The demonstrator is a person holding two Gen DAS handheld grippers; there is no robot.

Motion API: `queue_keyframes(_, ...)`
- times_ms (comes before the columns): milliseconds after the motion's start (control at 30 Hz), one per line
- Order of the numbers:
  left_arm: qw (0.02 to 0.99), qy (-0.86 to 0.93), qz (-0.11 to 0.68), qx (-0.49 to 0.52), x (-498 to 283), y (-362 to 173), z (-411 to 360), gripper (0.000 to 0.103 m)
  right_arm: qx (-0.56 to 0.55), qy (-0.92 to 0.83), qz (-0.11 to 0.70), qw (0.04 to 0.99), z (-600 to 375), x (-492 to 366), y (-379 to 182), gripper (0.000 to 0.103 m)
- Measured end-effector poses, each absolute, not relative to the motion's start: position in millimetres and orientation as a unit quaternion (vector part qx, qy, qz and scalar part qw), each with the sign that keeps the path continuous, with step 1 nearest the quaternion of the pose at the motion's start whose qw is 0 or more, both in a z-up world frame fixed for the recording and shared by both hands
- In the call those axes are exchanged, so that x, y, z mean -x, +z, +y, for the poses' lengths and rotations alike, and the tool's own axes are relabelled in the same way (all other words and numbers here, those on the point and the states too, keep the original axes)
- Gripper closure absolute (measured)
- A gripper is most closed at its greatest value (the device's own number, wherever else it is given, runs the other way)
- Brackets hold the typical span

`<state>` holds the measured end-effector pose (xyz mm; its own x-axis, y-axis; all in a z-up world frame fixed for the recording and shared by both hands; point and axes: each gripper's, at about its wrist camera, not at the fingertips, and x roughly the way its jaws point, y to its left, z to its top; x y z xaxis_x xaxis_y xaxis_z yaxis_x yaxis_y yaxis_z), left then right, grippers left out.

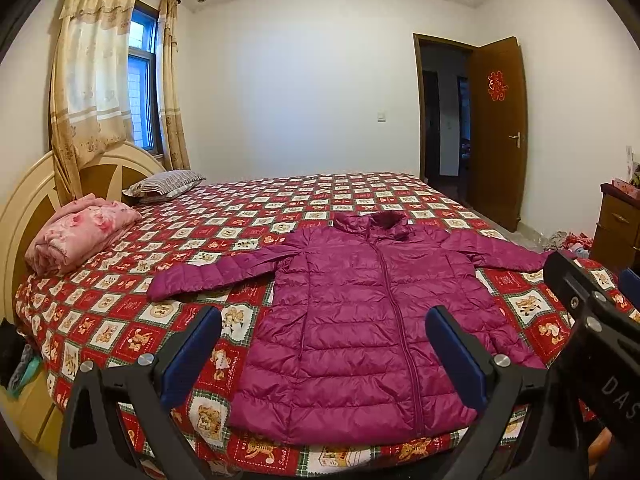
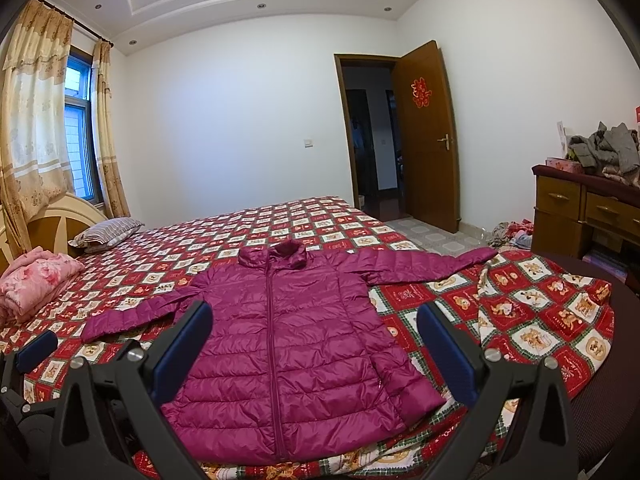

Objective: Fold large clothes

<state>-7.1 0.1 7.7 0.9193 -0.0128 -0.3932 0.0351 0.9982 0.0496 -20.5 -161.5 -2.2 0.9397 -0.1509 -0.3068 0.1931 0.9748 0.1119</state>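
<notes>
A magenta quilted puffer jacket (image 1: 360, 312) lies flat and zipped on the bed, collar away from me, both sleeves spread out sideways. It also shows in the right wrist view (image 2: 288, 344). My left gripper (image 1: 324, 356) is open and empty, held above the jacket's hem near the bed's front edge. My right gripper (image 2: 316, 348) is open and empty too, above the jacket's lower half. The right gripper's body shows in the left wrist view at the right edge (image 1: 592, 320).
The bed (image 1: 280, 208) has a red checked bear-print cover. A folded pink blanket (image 1: 80, 236) and a striped pillow (image 1: 168, 184) lie by the headboard. A wooden dresser (image 2: 580, 204) with grey clothes stands right, clothes on the floor beside it. An open door (image 2: 424, 136) is behind.
</notes>
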Motion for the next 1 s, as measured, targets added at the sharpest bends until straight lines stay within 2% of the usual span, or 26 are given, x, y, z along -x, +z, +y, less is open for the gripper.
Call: queue_keyframes(1000, 0.979, -0.012, 0.201, -0.027, 6.9, 9.2, 0.3, 0.001, -0.072, -0.088, 0.151, 0.982, -161.9, 20.0, -2.5, 0.000)
